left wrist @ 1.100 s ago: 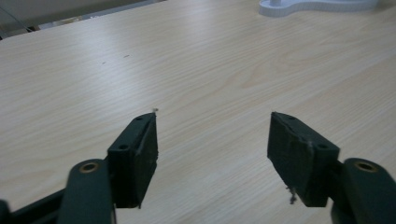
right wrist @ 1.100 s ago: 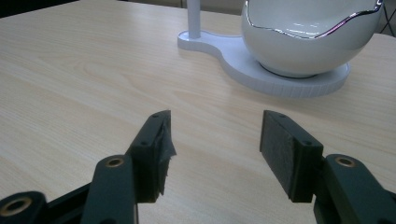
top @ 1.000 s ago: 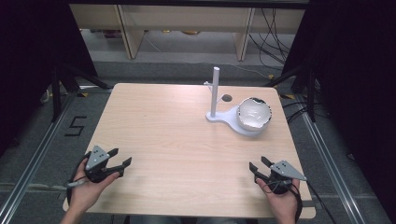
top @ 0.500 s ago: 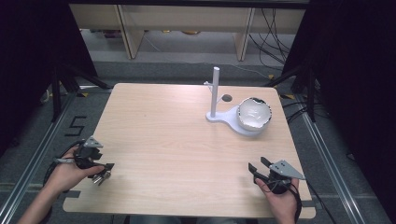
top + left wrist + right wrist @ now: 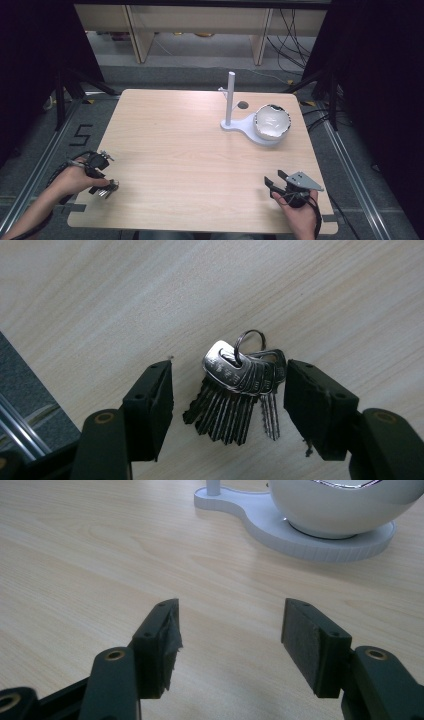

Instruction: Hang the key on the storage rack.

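Lab: floor tape [image 5: 80,135], trailing cables [image 5: 295,30]

I am looking down along the left gripper [image 5: 229,390], its two black fingers [image 5: 150,405] standing apart on either side of a bunch of keys [image 5: 235,390]. The keys are lying flat on the pale wooden counter [image 5: 125,295], fanned from one ring [image 5: 248,342], touching neither finger.

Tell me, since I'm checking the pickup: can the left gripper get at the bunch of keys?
Probably yes: the left gripper stands open with the bunch of keys lying flat on the table between its jaws, nothing in between.
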